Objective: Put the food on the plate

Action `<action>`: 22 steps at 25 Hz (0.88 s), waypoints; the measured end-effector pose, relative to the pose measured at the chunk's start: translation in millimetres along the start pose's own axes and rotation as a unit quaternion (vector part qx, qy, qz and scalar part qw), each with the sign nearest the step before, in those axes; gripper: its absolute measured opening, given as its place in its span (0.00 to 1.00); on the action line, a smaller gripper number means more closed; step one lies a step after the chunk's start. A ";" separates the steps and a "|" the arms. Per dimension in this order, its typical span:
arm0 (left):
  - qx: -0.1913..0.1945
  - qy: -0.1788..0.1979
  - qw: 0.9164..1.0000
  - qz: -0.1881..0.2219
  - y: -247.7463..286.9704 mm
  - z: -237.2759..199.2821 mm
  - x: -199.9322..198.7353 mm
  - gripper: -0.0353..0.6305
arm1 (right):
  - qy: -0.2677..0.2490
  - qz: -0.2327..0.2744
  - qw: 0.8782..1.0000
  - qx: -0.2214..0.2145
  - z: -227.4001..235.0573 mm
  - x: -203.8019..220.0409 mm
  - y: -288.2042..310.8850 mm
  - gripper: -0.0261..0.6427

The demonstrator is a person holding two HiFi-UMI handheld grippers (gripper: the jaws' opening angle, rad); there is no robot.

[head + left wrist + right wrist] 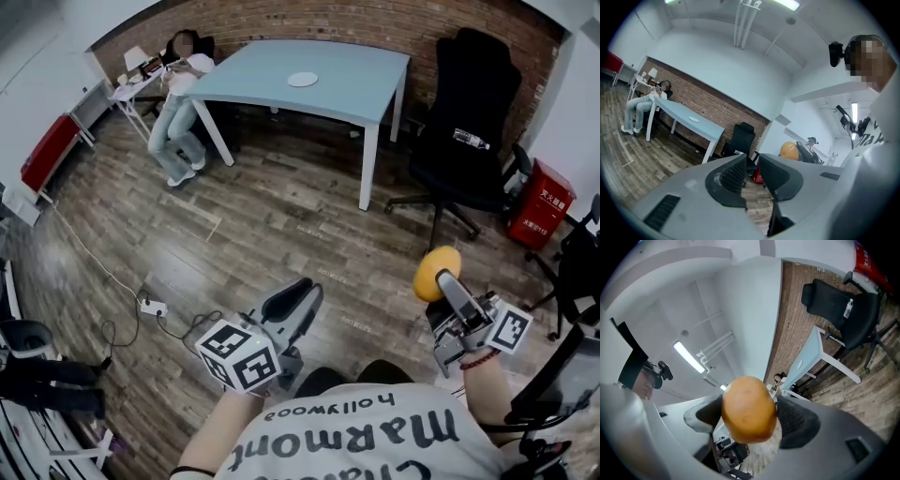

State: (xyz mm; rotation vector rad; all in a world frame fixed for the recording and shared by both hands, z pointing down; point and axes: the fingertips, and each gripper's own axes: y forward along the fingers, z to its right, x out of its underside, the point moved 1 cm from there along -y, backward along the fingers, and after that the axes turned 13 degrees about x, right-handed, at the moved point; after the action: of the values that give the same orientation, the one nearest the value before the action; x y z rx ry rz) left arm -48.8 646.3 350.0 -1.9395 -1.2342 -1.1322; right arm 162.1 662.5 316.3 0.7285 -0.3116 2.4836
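Note:
An orange-yellow, potato-like food (435,270) sits clamped between the jaws of my right gripper (443,280), held over the wooden floor near my body. The right gripper view shows the food (747,404) filling the gap between both pads (797,420). A white plate (302,80) lies on the light blue table (366,89) far ahead across the room. My left gripper (307,294) hangs at the lower centre; its jaws are drawn almost together with a thin gap and nothing between them (752,165). The left gripper view also catches the plate (694,119).
A black office chair (466,141) carrying a bottle (471,140) stands right of the table, with a red bin (542,202) beyond it. A seated person (183,94) is at the table's left end. A power strip (153,307) and cable lie on the floor.

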 end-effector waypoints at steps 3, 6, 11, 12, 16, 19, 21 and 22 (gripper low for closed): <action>-0.006 0.001 1.000 0.005 2.5 -13.1 -12.4 0.18 | 0.002 -0.010 1.000 0.001 2.0 -1.7 13.2 0.59; -0.001 0.007 1.000 0.019 11.8 -18.9 -28.9 0.18 | 0.000 -0.022 1.000 -0.001 6.5 -6.2 25.4 0.59; -0.005 0.013 0.999 0.046 28.8 -33.8 -52.9 0.18 | -0.010 -0.044 0.999 -0.021 16.4 -18.5 61.9 0.59; -0.005 0.014 0.999 0.048 32.3 -39.1 -56.6 0.18 | -0.015 -0.049 0.998 -0.025 19.0 -22.3 72.1 0.59; -0.010 0.015 0.999 0.044 48.8 -69.1 -72.9 0.18 | -0.020 -0.062 0.997 -0.036 34.5 -46.9 117.5 0.59; -0.019 0.010 0.998 0.054 64.8 -98.3 -91.5 0.18 | -0.024 -0.071 0.996 -0.044 47.4 -71.8 152.1 0.59; -0.027 0.001 0.997 0.068 73.2 -118.4 -101.7 0.17 | -0.030 -0.075 0.996 -0.046 54.7 -87.5 171.0 0.59; -0.031 -0.007 0.997 0.077 77.2 -128.0 -105.5 0.16 | -0.034 -0.076 0.995 -0.046 58.1 -94.8 179.1 0.59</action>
State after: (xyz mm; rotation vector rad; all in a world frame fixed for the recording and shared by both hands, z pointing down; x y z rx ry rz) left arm -46.1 466.4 316.8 -2.0522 -1.0478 -1.0919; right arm 157.1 452.4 299.2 0.7711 -0.3781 2.2884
